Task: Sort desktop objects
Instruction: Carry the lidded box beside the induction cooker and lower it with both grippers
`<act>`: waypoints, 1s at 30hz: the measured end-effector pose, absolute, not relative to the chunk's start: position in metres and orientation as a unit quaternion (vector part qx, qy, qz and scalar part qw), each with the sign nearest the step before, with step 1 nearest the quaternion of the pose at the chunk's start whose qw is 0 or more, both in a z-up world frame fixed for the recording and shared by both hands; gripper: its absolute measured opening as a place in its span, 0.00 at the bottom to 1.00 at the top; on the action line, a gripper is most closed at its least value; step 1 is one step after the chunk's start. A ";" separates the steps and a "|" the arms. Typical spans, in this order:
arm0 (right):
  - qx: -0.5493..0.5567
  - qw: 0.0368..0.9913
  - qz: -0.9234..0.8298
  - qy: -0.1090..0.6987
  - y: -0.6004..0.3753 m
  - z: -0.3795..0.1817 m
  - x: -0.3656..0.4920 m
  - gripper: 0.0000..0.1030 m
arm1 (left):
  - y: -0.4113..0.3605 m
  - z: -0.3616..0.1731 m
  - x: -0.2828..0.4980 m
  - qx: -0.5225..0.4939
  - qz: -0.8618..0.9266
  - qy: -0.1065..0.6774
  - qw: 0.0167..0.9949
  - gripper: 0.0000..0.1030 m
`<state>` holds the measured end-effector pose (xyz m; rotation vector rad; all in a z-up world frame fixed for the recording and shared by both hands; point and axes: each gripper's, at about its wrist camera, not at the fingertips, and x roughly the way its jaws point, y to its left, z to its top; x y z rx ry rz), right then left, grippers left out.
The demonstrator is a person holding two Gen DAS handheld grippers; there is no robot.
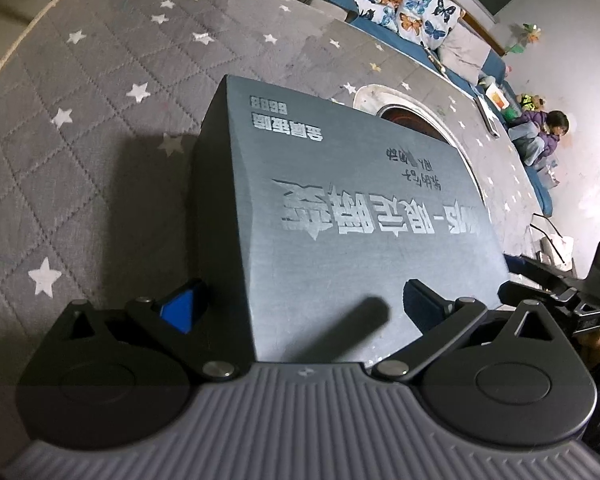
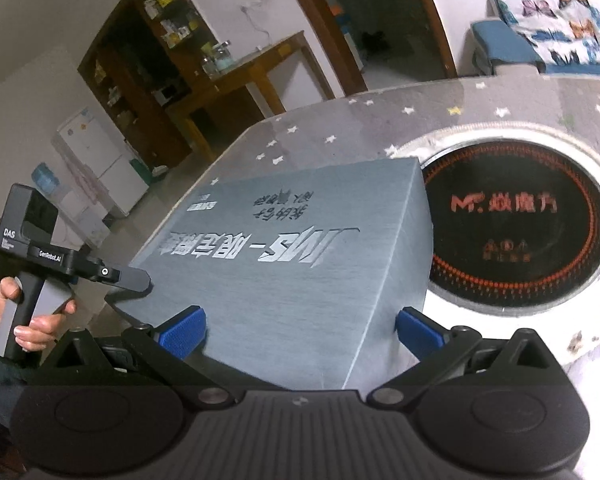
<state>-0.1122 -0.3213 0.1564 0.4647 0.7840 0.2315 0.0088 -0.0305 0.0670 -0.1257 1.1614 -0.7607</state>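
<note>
A table (image 1: pixel 100 128) covered with a gray quilted cloth (image 2: pixel 480 100) printed with small white stars. A round opening in the cloth shows a black circular heating plate (image 2: pixel 516 224) with red lettering and a white rim, set into the table. A large dark gray box (image 1: pixel 340 208) with silver lettering lies flat on the cloth, one corner just beside the plate's rim.

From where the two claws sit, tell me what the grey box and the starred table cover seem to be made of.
Grey box: likely cardboard with a brushed, metallic-looking print; fine streaks, crisp folded edges, silver lettering.
Table cover: looks like quilted fabric, matte; stitched diamond lines and printed white stars. Exact fibre can't be told.
</note>
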 end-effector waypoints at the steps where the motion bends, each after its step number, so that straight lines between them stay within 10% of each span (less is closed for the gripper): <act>1: 0.229 0.890 0.111 0.380 -0.322 0.154 -0.113 1.00 | -0.029 0.065 0.009 -0.061 -0.349 0.537 0.766 1.00; 30: 0.103 0.896 0.086 0.423 -0.277 0.137 -0.129 1.00 | -0.019 0.051 -0.066 0.021 -0.341 0.497 0.798 1.00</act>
